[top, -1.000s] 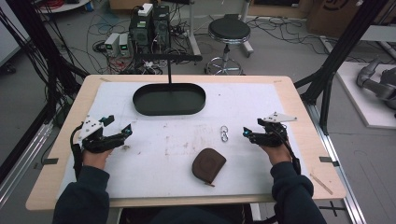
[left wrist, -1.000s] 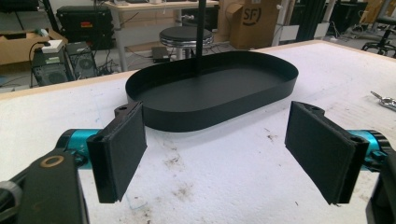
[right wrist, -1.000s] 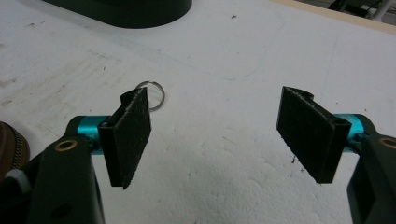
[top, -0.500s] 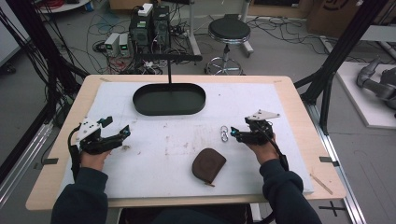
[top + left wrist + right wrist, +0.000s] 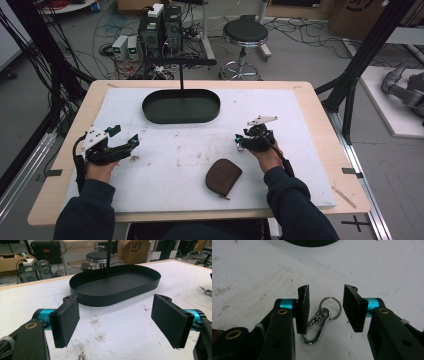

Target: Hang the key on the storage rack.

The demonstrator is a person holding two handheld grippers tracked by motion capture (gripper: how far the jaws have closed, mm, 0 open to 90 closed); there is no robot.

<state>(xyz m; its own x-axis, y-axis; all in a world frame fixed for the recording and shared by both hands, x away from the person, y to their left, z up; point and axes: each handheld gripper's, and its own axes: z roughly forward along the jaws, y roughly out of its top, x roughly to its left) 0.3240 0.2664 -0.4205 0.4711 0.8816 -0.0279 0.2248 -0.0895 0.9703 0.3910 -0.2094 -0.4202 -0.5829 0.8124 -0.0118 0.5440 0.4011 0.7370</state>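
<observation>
Your right claw (image 5: 325,311) had just been closing, its ribbed black pads half-narrowed around the key ring (image 5: 319,320) but not yet pressing it. That shiny metal ring and its snap hook lay flat on the white, scuffed surface (image 5: 175,170) between the pads. Your right hand (image 5: 267,156) lay low, wrist on the surface. Just nearer you sat a brown, rounded leather pouch (image 5: 223,176). Your left claw (image 5: 120,320) stood wide and empty, facing the black oval tray (image 5: 117,285). A cardboard box (image 5: 132,250) behind read "SF".
</observation>
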